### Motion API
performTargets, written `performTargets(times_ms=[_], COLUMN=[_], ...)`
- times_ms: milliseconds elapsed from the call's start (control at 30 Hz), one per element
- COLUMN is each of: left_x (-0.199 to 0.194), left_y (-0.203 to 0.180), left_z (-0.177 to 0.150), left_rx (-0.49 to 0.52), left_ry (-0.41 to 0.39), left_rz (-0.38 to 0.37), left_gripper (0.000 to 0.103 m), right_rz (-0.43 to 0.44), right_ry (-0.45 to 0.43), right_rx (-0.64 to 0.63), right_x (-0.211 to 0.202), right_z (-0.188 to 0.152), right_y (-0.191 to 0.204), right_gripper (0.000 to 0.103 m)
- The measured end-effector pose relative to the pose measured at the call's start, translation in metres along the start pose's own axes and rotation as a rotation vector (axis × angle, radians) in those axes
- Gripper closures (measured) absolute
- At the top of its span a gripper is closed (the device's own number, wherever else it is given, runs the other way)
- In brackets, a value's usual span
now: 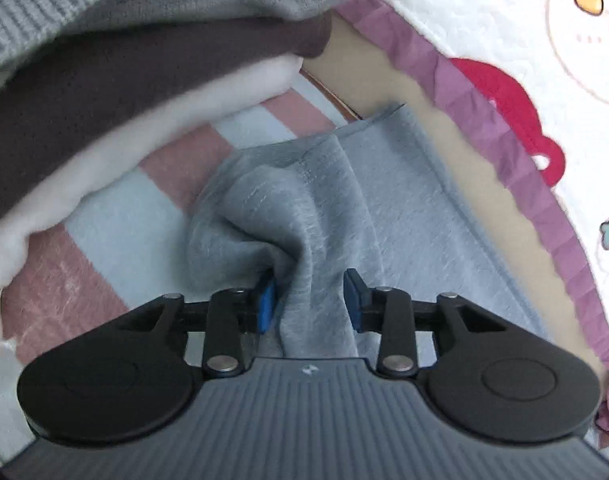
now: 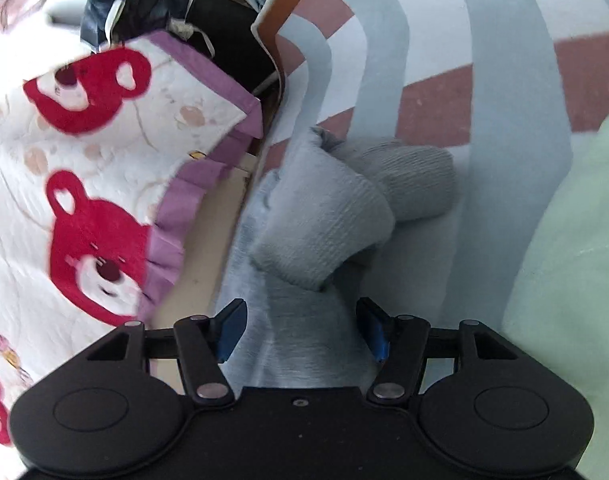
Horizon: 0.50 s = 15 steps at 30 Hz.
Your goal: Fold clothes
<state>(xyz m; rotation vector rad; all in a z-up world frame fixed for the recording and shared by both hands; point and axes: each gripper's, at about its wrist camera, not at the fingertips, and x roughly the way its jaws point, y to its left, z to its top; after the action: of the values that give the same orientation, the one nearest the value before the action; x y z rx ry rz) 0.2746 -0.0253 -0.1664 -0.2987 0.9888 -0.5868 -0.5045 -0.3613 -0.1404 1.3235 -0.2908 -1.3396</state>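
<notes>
Grey cloth point(image 1: 312, 216) bunches between the left gripper point(image 1: 310, 300), whose parted jaws seem not to pinch it. Tilted downward, the right gripper point(image 2: 302, 330) gapes wide over a sleeve point(image 2: 324, 216), holding nothing.

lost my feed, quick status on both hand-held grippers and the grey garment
Left hand-held gripper open, a grey garment fold bunched between its pads. Right hand-held gripper open over the ribbed cuff. Bear blanket close alongside, not blocking.
</notes>
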Motion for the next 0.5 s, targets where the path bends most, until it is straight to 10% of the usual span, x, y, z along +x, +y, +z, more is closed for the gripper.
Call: performTargets(times_ms=[167,233,267,300,333,500], left_x=[0.01,0.015,0.018,0.014,0.004,-0.071], left_y=[-0.034,-0.047,-0.052,-0.057,-0.062,-0.085], left_z=[-0.016,-0.018,-0.018,-0.016,-0.011,0.014], left_rx=[0.288,0.381,0.421,0.448,0.457,0.489], left_ry=[-0.047,-0.083,-0.1,-0.125,-0.162,-0.337], left_rz=[0.114,0.165,0.182,0.191,0.187,0.141], left_gripper=[0.061,0.091,0.093,0.094,0.094,0.094], right_rz=[-0.045,-0.069,-0.102,-0.124,-0.125,-0.09], right_ry=[-0.044,-0.073,-0.079,-0.08,-0.074,-0.055], right_rx=[-0.081,-0.142,-0.192,-0.247,-0.313,-0.674], right_x=[0.01,0.024,0.032,0.037,0.035,0.009], right_z=[-0.006,-0.008,-0.008,-0.006,-0.001,0.022], right_y=[0.002,0.014,0.023,0.035,0.051,0.142], right_gripper=[0.028,0.028,0.032,0.068,0.083,0.087])
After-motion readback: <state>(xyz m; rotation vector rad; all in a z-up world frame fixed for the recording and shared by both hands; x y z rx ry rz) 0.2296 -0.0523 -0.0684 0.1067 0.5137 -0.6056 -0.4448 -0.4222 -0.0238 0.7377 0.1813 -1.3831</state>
